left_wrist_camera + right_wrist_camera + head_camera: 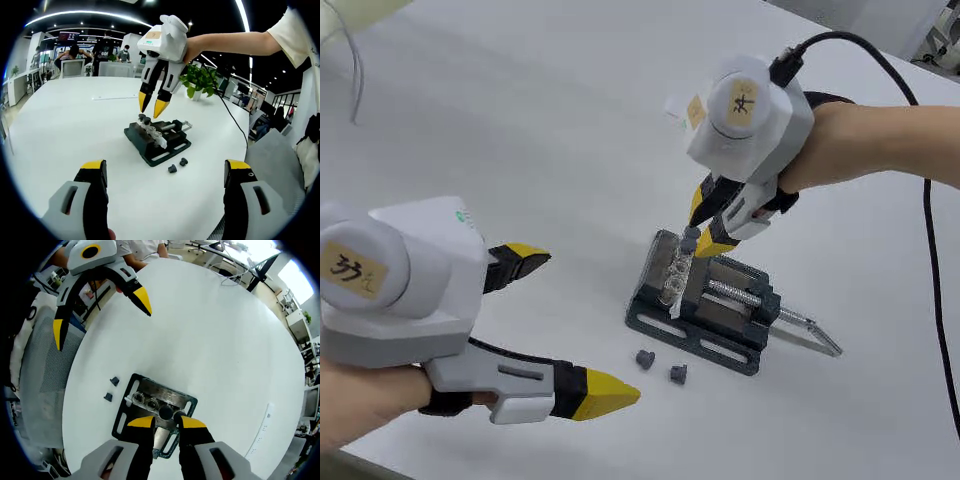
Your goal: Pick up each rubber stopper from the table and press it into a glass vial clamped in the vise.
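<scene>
A dark vise [692,336] stands on the white table with several glass vials [674,276] clamped in a row. A grey stopper [691,237] sits on the end vial. My right gripper [705,228] hangs just above that stopper, its yellow tips slightly apart and nothing between them; its own view shows the stopper [165,413] just beyond the right gripper [166,421]. Two loose stoppers [645,358] [679,374] lie in front of the vise. My left gripper [570,325] is wide open at the near left, holding nothing.
The vise's screw handle [810,336] sticks out to the right. A black cable [926,210] trails from the right gripper across the table. A potted plant [200,80] stands at the table's far side, with people seated beyond it.
</scene>
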`<state>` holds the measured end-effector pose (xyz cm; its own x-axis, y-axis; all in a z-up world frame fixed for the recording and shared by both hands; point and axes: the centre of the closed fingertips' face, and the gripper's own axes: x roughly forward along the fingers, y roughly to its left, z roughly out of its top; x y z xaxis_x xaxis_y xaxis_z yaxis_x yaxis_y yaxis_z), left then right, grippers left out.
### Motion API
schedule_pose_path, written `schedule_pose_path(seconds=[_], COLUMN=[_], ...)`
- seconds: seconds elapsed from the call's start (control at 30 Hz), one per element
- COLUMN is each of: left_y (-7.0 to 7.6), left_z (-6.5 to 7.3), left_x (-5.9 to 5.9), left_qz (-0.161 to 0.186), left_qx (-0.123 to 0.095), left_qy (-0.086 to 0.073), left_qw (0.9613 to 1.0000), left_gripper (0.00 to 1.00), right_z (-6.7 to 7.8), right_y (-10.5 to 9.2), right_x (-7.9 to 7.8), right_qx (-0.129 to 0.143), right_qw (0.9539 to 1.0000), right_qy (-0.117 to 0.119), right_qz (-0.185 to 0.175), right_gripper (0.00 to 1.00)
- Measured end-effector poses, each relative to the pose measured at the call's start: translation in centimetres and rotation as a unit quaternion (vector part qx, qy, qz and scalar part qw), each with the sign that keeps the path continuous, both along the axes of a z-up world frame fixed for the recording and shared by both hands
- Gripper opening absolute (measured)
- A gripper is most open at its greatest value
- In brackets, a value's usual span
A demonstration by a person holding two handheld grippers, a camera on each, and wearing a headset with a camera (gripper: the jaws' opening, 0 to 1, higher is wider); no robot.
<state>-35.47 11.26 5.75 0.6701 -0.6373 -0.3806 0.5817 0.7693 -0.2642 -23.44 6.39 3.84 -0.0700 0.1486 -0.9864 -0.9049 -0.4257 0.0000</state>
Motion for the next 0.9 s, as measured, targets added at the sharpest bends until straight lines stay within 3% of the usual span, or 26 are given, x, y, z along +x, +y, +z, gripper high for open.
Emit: schedule_pose_path(seconds=[0.2, 0.6, 0.9], left_y=[0.2, 0.3, 0.3], left_z=[0.3, -0.2, -0.4], left_x=[0.4, 0.3, 0.2], left_qz=[0.001, -0.001, -0.002], left_qx=[0.003, 0.008, 0.008], left_qy=[-0.003, 0.008, 0.012], left_qw=[1.0000, 0.9999, 0.9999], left_gripper=[0.97, 0.97, 0.96], right_z=[0.4, -0.4, -0.6], right_y=[0.3, 0.5, 0.4], right_x=[-0.3, 0.1, -0.6], right_qx=[0.017, 0.022, 0.021], right_qw=[0.9994, 0.9988, 0.9983], right_qy=[0.019, 0.029, 0.040], right_qz=[-0.022, -0.034, -0.038], right_gripper=[0.01, 0.00, 0.00])
